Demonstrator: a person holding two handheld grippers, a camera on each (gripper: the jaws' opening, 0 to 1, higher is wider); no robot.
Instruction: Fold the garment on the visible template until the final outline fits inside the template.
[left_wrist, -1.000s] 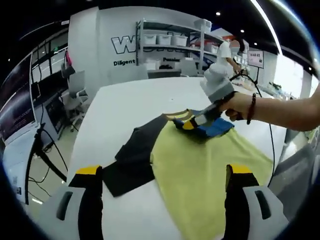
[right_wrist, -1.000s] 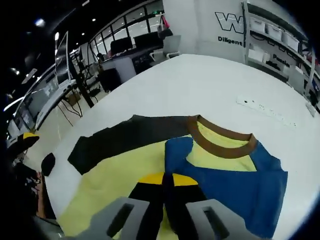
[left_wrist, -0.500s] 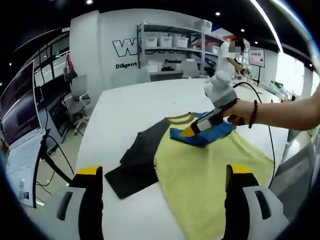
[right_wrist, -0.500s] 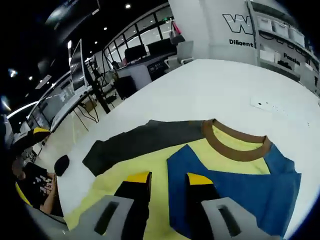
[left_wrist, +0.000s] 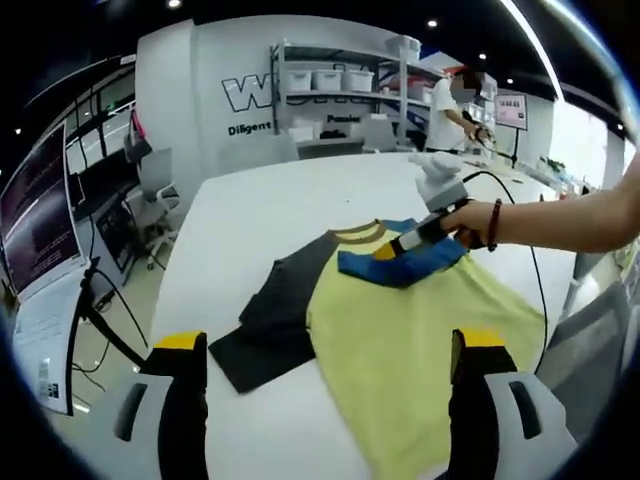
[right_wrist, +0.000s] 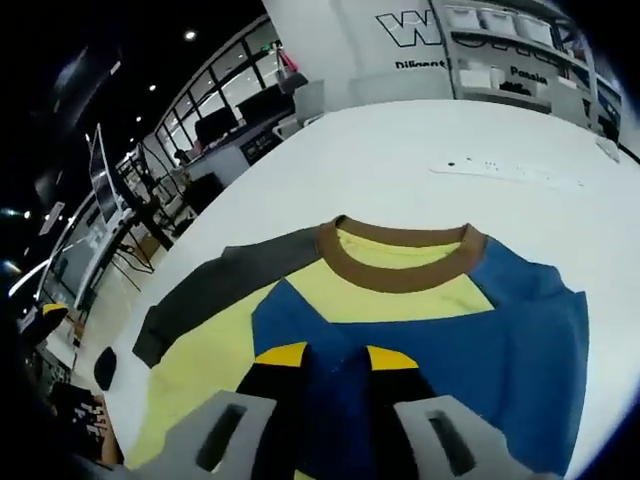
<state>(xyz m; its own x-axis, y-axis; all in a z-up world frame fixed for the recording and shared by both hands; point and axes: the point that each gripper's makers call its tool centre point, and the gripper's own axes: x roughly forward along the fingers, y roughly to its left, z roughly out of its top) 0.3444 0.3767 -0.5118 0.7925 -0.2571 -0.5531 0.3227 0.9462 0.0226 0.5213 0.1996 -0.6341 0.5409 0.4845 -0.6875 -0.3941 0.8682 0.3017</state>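
Observation:
A yellow shirt (left_wrist: 420, 330) lies flat on the white table (left_wrist: 260, 210). Its dark grey sleeve (left_wrist: 270, 320) is spread out to the left. The blue sleeve (left_wrist: 415, 262) is folded across the chest just below the brown collar (right_wrist: 400, 270). My right gripper (left_wrist: 388, 252), held by a hand, rests low on that blue sleeve (right_wrist: 500, 320). In the right gripper view my right gripper (right_wrist: 338, 357) is open, with blue cloth showing between its jaws. My left gripper (left_wrist: 328, 340) is wide open, held back above the shirt's lower part and touching nothing.
A white power strip (right_wrist: 510, 172) lies on the table beyond the collar. Shelves with bins (left_wrist: 330, 80) stand against the far wall, and a person (left_wrist: 445, 100) stands near them. Office chairs (left_wrist: 150, 180) and desks are off the table's left side.
My right gripper was shut at the edge of the blue sleeve, then opened, and now sits further over the blue cloth. The left gripper has barely moved.

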